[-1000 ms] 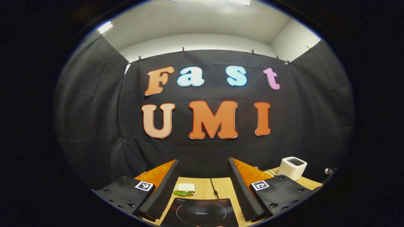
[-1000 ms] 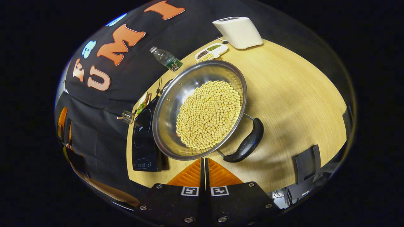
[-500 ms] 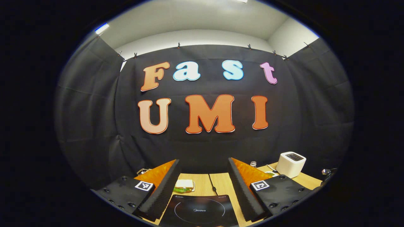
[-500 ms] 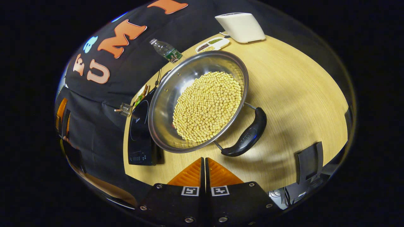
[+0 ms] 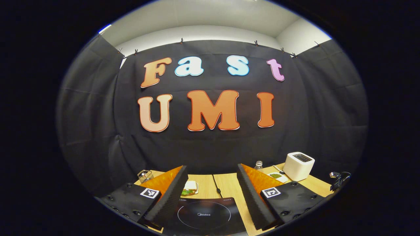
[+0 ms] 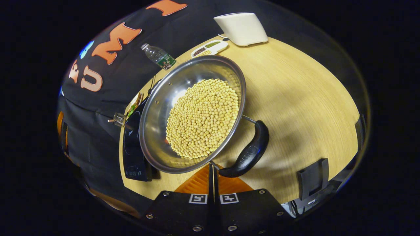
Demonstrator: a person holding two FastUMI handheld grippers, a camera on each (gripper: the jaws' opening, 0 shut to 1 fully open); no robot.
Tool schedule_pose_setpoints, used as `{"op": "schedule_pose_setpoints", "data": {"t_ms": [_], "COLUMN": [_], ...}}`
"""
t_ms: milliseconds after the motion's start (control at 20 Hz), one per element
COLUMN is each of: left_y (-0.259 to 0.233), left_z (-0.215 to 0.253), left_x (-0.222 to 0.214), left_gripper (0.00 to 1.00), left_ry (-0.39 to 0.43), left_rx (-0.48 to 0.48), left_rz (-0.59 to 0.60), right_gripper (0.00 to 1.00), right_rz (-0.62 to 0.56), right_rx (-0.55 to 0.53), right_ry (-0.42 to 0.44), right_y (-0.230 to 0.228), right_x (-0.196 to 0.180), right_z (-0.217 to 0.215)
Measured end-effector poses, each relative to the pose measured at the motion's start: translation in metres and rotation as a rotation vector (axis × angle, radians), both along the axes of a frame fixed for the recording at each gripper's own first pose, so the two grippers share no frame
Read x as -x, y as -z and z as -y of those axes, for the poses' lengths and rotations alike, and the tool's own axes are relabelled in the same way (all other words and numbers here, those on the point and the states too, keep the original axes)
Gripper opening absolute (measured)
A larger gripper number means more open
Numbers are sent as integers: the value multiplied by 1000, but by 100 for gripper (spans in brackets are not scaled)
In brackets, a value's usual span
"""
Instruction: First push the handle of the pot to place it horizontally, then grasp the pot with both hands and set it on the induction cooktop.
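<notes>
Since the earlier frame the right gripper (image 6: 212,170) has closed in on the pot (image 6: 193,111): the handle (image 6: 248,151) now sits at 1 o'clock just above the fingertips, where before it lay farther up. In the left gripper view the cooktop (image 5: 203,214) has slid more fully into sight.

The right gripper's fingers are pressed together with nothing between them, ready to push. The left gripper (image 5: 211,193) has its fingers spread wide, hovering over the cooktop at 6 o'clock. The pot, full of soybeans (image 6: 201,118), stands on the table (image 6: 305,98), its far rim overlapping the cooktop (image 6: 133,154) at 9 o'clock.

The risk I judge: a push landing on the handle's curved end could slip off, or jolt the pot and scatter beans, or shove it into the cooktop's edge.

A brand word is printed on the cooktop glass and something is moulded into the handle; I leave both unread. The bottle (image 6: 157,56) label is too small to make out.
</notes>
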State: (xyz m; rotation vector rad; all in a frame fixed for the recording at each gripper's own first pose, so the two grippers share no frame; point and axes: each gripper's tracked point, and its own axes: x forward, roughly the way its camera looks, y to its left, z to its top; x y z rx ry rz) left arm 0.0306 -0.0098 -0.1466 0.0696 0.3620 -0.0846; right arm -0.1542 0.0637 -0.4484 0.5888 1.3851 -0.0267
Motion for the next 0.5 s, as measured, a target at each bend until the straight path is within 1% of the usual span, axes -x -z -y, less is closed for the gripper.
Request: {"op": "schedule_pose_setpoints", "data": {"t_ms": [200,350,500], "left_y": [5,10,8], "left_z": [-2,5,7], "left_x": [-1,1,3], "left_gripper": [99,99,98], "left_ry": [2,15,17], "left_rx": [-21,-16,-18], "left_rz": [2,-7,0], "right_gripper": [0,0,0], "right_rz": [2,23,34], "right_rx": [-2,68,107], "right_ry": [39,49,60], "right_y": [2,7,9], "right_x": [-6,-17,-29], "right_z": [9,29,46]}}
